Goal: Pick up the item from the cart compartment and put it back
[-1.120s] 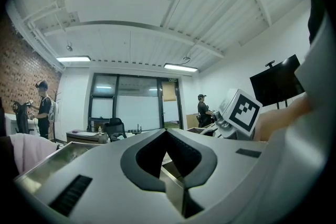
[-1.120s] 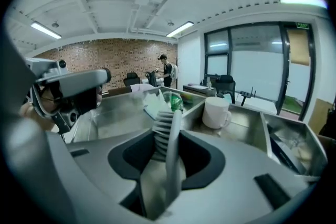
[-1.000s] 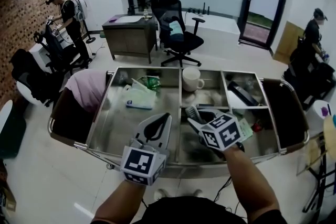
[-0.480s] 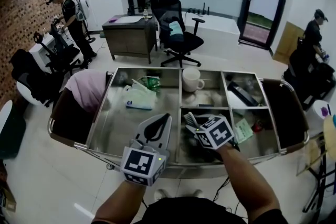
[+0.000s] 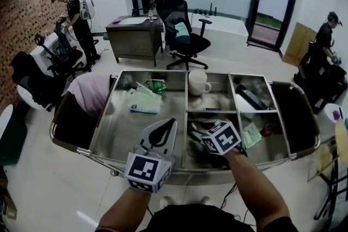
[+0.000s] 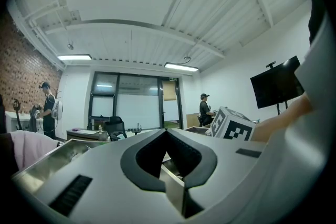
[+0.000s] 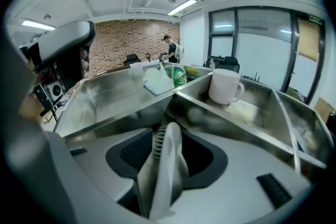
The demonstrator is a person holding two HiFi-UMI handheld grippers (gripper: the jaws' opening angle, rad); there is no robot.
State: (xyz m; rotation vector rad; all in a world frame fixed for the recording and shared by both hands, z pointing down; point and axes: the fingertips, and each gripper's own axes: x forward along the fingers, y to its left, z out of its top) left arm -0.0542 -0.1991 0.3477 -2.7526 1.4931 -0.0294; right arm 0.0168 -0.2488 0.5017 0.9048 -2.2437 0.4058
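The steel cart (image 5: 187, 100) has several compartments. My right gripper (image 5: 197, 131) reaches down into the middle front compartment (image 5: 198, 150). A grey ribbed brush-like item (image 7: 164, 165) stands upright between its jaws, which are opening; dark gaps show on both sides of the item. In the head view the item (image 5: 196, 126) is mostly hidden by the gripper's marker cube (image 5: 221, 137). My left gripper (image 5: 167, 125) hovers shut and empty over the front of the large left compartment; in the left gripper view its tips (image 6: 167, 131) meet.
A white mug (image 5: 198, 82) stands in the back middle compartment. A tissue pack (image 5: 145, 101) and a green bottle (image 5: 156, 86) lie in the left one. Dark items (image 5: 250, 98) and a green card (image 5: 251, 135) fill the right ones. A pink cloth (image 5: 89, 92) hangs at the cart's left end.
My right gripper has moved left and down into the middle front compartment with the item. The left gripper has stayed still.
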